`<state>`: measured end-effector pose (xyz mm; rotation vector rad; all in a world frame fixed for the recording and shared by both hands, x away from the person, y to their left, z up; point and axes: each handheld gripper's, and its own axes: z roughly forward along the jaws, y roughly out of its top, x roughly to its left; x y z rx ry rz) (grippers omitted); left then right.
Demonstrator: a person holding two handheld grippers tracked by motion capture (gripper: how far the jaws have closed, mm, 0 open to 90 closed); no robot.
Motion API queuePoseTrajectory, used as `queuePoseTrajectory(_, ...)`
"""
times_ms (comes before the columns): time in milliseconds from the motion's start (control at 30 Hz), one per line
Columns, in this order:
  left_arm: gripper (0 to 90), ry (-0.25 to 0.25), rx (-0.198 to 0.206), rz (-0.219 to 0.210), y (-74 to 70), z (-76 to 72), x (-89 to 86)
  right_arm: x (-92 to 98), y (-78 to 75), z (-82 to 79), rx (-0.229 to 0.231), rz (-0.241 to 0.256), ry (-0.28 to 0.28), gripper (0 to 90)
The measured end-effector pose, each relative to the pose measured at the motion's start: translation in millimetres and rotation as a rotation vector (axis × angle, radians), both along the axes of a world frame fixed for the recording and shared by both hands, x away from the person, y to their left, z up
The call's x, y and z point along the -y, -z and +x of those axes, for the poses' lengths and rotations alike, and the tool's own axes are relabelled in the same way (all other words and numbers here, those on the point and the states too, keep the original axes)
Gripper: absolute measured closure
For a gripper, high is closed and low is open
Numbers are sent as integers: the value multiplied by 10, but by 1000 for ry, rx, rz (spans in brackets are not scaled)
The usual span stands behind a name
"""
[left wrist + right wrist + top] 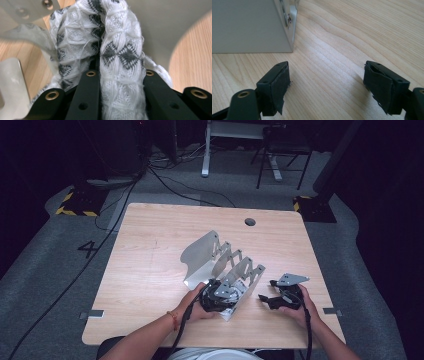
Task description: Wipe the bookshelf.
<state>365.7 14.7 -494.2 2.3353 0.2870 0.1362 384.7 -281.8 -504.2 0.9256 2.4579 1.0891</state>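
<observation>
A knitted cloth is pinched in the left gripper at the metal rack's near end. Right gripper is held wide, empty, beside the rack. Cloth should be fed straight between the plates, snags avoided.

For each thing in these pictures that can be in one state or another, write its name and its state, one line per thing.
Left gripper: shut on the knit cloth.
Right gripper: open, holding nothing, low over the table.
Knit cloth: bunched, clamped between the jaws, partly inside the rack.
Rack: expanded, its metal dividers fanned apart, standing on the table.
</observation>
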Motion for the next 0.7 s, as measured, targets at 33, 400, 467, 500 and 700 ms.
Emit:
queuePoseTrajectory(33,787,-2,-5,4,-3,-15,-29,0,0,-1,0,0,0,214)
queuePoseTrajectory(400,787,-13,2,13,-115,-242,-598,1,0,-3,0,1,2,213)
queuePoseTrajectory(467,787,-46,21,-5,-162,-232,-690,1,0,-3,-1,1,3,213)
queuePoseTrajectory(500,787,-75,34,-31,-205,-219,-738,1,0,-3,-1,1,3,213)
queuePoseTrajectory(700,786,-177,124,-117,-501,-163,-776,1,0,-2,-1,1,4,212)
